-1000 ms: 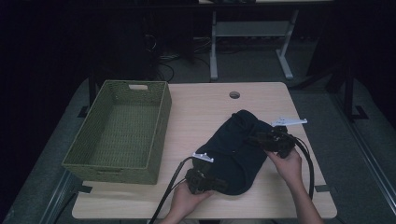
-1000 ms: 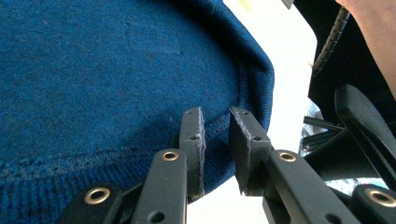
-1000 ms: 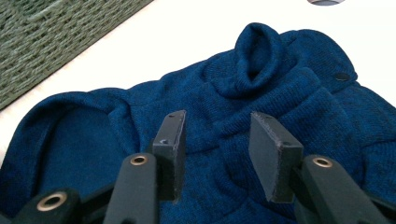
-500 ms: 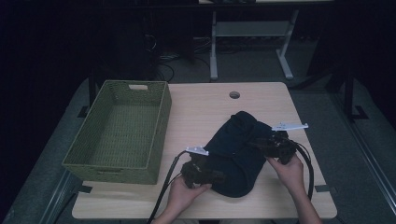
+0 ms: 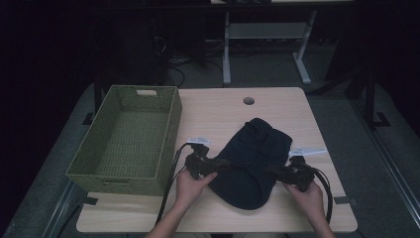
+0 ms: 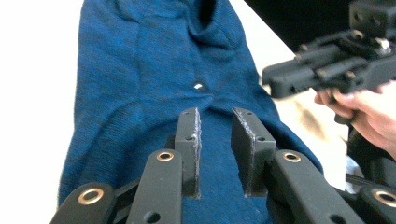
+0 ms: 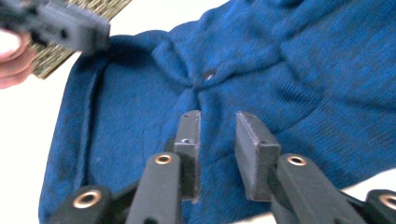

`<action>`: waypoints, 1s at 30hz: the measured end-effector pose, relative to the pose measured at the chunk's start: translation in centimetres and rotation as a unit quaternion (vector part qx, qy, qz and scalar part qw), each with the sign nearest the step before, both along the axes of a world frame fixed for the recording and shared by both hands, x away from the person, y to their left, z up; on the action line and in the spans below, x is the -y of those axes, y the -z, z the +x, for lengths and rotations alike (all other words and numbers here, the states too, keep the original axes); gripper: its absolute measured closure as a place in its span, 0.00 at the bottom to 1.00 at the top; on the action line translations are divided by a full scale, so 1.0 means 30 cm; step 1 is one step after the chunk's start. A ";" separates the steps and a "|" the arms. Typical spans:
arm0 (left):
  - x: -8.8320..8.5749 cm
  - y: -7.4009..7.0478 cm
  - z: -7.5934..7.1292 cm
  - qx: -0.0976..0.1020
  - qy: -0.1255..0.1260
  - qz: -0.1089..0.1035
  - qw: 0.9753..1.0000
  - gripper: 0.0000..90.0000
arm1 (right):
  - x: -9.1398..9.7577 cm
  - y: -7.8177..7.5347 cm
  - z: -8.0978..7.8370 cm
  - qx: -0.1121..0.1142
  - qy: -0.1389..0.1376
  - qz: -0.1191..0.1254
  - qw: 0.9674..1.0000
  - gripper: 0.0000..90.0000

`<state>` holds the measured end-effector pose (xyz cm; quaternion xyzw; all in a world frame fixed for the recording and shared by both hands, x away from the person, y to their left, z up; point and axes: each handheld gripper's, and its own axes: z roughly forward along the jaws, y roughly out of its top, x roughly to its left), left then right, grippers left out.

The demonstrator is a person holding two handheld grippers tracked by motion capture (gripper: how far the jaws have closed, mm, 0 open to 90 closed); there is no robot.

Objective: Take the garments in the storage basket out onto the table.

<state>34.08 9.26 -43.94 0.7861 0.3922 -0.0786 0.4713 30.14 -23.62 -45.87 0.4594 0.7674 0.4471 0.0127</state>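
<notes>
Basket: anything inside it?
Nothing seen in the green basket: its woven floor looks bare in the high view. The near wall hides the strip of floor just behind it. The blue sweater lies on the table beside it.

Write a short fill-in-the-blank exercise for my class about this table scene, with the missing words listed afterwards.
1. The garment lying on the table is dark ____ in colour.
2. The woven basket stands at the table's ____ side in the high view.
3. The left gripper and the right gripper reach the garment from ____ sides.
4. Inside, the basket is ____.

Missing words: blue; left; opposite; empty
</notes>
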 end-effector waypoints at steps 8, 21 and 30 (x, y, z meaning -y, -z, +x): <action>-0.004 0.027 0.034 -0.008 -0.034 0.026 0.999 0.82 | -0.001 0.053 -0.028 -0.019 -0.007 0.002 1.000 0.82; -0.023 0.086 -0.005 -0.047 -0.044 0.093 0.994 0.82 | -0.017 0.051 0.035 -0.038 -0.014 -0.031 0.999 0.86; -0.049 0.092 -0.097 -0.049 -0.025 0.083 0.995 0.84 | -0.036 0.044 0.102 -0.039 -0.013 -0.044 0.998 0.86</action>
